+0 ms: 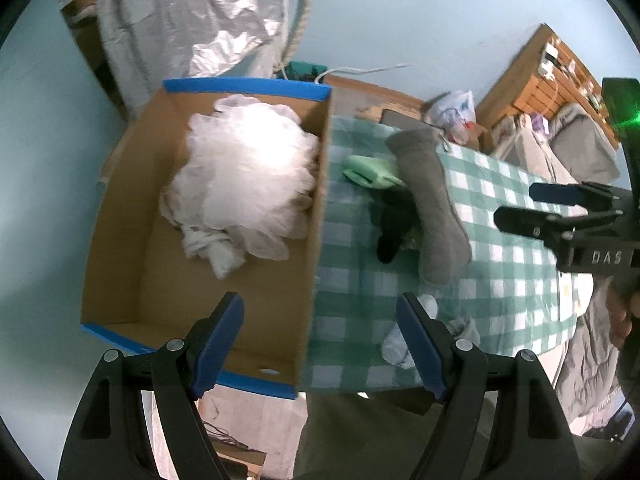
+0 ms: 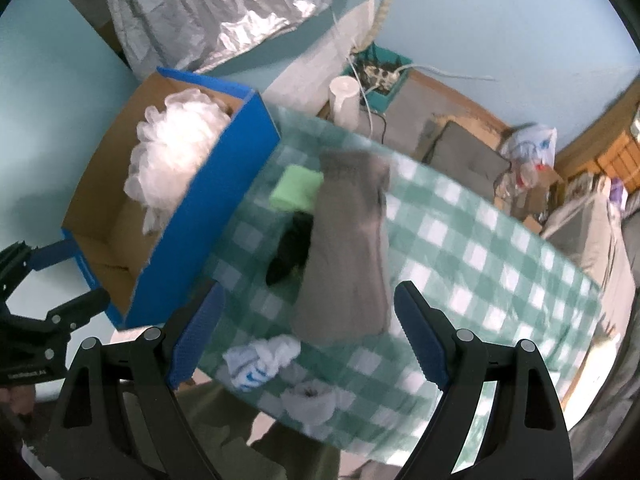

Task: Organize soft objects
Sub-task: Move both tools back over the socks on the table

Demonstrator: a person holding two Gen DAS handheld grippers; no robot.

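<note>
Both the left gripper [image 1: 320, 344] and right gripper [image 2: 306, 332] hung wide and empty; the white pouf [image 1: 244, 176] already sat in the box [image 1: 128, 208], the grey sock [image 2: 348, 248] at 12 o'clock apparently awaiting pickup.

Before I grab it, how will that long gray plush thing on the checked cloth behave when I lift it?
The gray plush piece looks stuffed and soft, so it will probably sag at both ends if pinched mid-length. It seems light for its size. Its fuzzy surface should grip the pads well, but it overlaps the black item, which may shift.
</note>
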